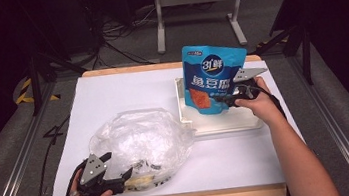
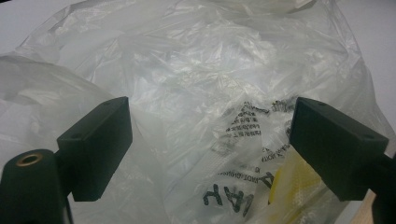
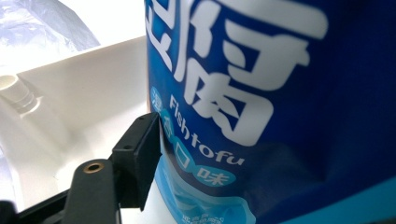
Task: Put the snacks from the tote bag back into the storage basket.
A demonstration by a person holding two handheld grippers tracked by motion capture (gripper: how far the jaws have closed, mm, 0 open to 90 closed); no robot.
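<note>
blue pouch (image 1: 214, 75) of fish tofu stands upright in white tray (image 1: 226, 122) at right-rear of bench (image 1: 126, 91), leaning a bit toward the far side. right gripper (image 1: 226, 97) is at pouch's lower right edge; in right gripper view one black finger (image 3: 137, 158) sits right at the pouch face (image 3: 280, 116), other finger hidden behind the pouch, so i cannot tell for sure if the pads press on it; looks like a loosening hold, pouch between the fingers. clear plastic bag (image 1: 140, 145) lies crumpled on bench front-left, just beside tray's near-left corner, printed text and something yellow showing through at its near edge. left gripper (image 1: 122, 177) sits at bag's near edge; in left gripper view fingers (image 2: 95, 149) are spread wide, released, bag film (image 2: 196, 93) between and beyond them, nothing pinched. judgement: work looks like moving pouch between bag and tray; pouch is set in tray, so that part seems about done, what is left is for the right gripper to let go fully and back off, and maybe dealing with the bag; whether more items stay in the bag is unclear.
</note>
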